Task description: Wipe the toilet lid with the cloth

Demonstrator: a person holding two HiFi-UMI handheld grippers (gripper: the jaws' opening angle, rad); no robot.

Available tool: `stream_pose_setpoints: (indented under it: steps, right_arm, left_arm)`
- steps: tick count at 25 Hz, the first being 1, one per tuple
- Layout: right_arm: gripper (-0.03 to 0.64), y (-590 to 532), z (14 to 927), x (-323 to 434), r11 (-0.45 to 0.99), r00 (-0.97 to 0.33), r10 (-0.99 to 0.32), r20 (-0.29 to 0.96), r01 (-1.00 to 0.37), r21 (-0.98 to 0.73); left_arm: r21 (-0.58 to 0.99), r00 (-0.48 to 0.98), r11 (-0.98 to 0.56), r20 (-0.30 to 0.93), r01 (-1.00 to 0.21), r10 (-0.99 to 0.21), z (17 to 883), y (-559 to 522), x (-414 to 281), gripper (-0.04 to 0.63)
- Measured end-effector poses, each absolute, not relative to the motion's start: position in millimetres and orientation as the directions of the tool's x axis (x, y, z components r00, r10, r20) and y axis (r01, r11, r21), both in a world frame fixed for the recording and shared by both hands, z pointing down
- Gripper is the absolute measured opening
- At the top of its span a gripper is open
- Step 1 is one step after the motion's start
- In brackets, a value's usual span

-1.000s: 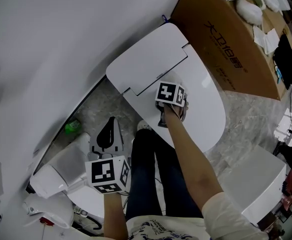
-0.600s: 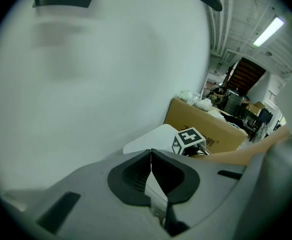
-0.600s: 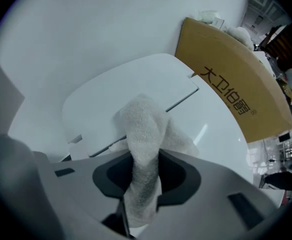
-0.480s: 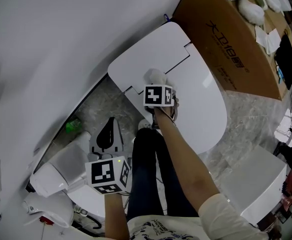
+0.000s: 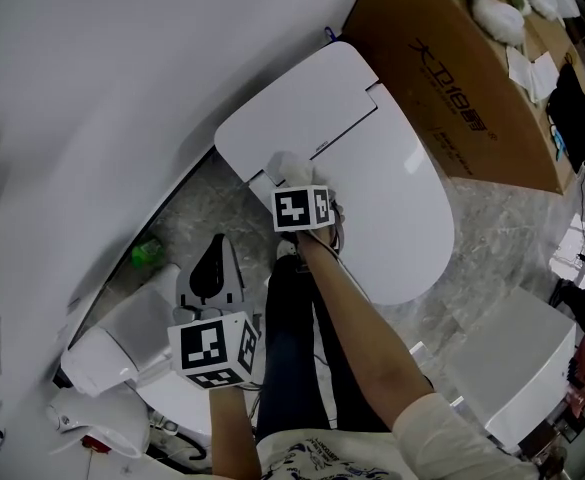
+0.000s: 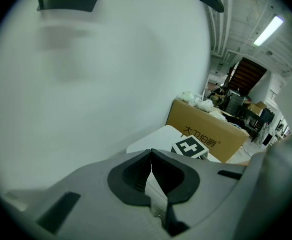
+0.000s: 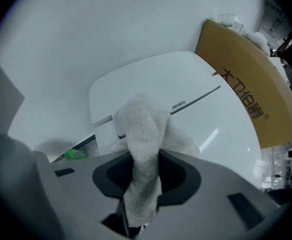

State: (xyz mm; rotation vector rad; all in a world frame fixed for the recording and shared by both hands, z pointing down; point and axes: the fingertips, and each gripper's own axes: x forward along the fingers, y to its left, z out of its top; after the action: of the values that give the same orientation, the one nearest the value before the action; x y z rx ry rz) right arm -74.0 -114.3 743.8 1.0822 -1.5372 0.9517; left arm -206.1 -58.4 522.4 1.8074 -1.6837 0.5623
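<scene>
The white toilet lid lies closed, with the tank top behind it; both also fill the right gripper view, lid. My right gripper is shut on a white terry cloth, which presses on the lid's back left corner near the hinge; a tuft of the cloth shows past the marker cube. My left gripper hangs low at the left, away from the toilet, its jaws shut with nothing between them.
A large brown cardboard box stands against the toilet's right side. A white wall runs behind. On the marble floor lie a green bottle, a black-and-white device and white fixtures. The person's legs stand before the bowl.
My right gripper has slid the cloth leftward across the lid, from its middle to the back left corner. The left gripper has stayed put.
</scene>
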Motion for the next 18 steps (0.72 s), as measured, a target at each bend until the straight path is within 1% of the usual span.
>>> stream_pose_setpoints:
  steps: [7,18]
  right_arm:
    - [0.106,-79,744,-81,0.281,-0.169,-0.145,0.975,-0.952,-0.123]
    - [0.103,-26,748,-44,0.24,-0.167,-0.135,0.977,-0.962,-0.131]
  left_arm:
    - [0.142,0.119,-0.031,0.665,-0.989,-0.737,521,-58,-203,0.009]
    - [0.16,0.186,-0.106,0.658,-0.981,-0.73,518,-67,-170,0.009]
